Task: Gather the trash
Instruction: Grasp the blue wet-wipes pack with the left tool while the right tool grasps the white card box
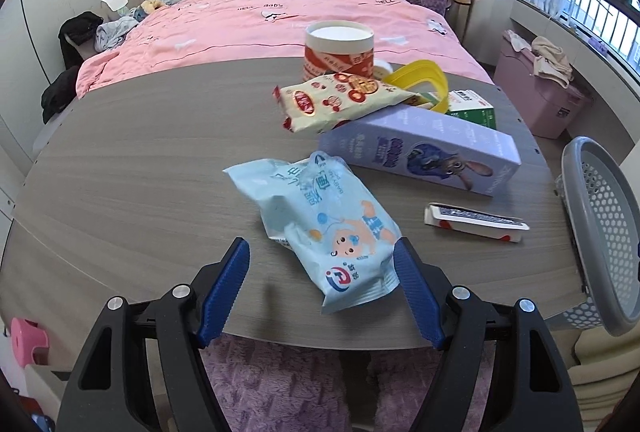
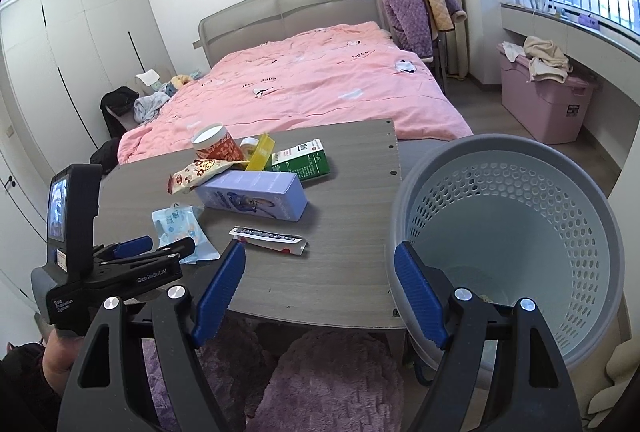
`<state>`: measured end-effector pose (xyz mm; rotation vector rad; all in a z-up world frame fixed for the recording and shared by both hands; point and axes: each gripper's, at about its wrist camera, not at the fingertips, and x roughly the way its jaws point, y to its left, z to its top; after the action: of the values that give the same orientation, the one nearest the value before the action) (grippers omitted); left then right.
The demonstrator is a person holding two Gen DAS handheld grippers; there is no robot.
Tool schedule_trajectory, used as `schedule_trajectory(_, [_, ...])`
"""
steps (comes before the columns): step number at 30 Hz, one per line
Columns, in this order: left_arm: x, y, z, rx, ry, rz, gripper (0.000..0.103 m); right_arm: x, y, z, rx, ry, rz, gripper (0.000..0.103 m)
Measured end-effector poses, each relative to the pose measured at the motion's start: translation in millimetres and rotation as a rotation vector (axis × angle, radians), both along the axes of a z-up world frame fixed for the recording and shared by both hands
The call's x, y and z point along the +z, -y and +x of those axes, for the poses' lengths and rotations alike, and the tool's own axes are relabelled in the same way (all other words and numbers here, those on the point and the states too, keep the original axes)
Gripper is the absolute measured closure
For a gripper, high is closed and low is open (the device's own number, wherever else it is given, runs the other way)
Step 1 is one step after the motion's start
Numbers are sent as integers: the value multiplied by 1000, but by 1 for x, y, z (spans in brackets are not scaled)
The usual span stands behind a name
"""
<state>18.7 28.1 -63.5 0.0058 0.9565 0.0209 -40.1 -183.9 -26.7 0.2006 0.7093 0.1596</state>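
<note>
A light blue baby-wipes packet (image 1: 320, 228) lies on the grey wooden table (image 1: 140, 168), its near end between the fingers of my open left gripper (image 1: 322, 252). Behind it lie a purple carton (image 1: 420, 148), a red-and-cream snack bag (image 1: 340, 100), a flattened white tube (image 1: 472, 226), a green box (image 1: 472, 108), a yellow lid (image 1: 428, 80) and a round red tub (image 1: 338, 50). My right gripper (image 2: 320, 260) is open and empty, with its right finger at the rim of the grey perforated bin (image 2: 516, 232). The left gripper (image 2: 156, 248) and the packet (image 2: 180, 232) also show in the right wrist view.
The bin (image 1: 600, 232) stands off the table's right edge. A pink bed (image 2: 320, 84) lies behind the table, a pink storage box (image 2: 544, 100) sits under the window, and a purple rug (image 2: 320, 384) covers the floor below.
</note>
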Motion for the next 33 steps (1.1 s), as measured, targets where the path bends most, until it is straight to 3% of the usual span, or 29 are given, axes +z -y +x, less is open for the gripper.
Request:
schedule_trajectory(14, [5,-41,0,84,9,5,32,-1,-11,4,21,-6,-1,28])
schedule_trajectory(20, [16,-53,-2,103,19,-36,32,-5,-16,9,35,-13,2,28])
schedule_trajectory(27, [28,-64,11,135,-17,-164,32,-9,-14,17,36,-24,10,28])
schedule_trajectory(33, [23,-55,36,180,-54,-137,32,-12,-5,24,18,-32,19,28])
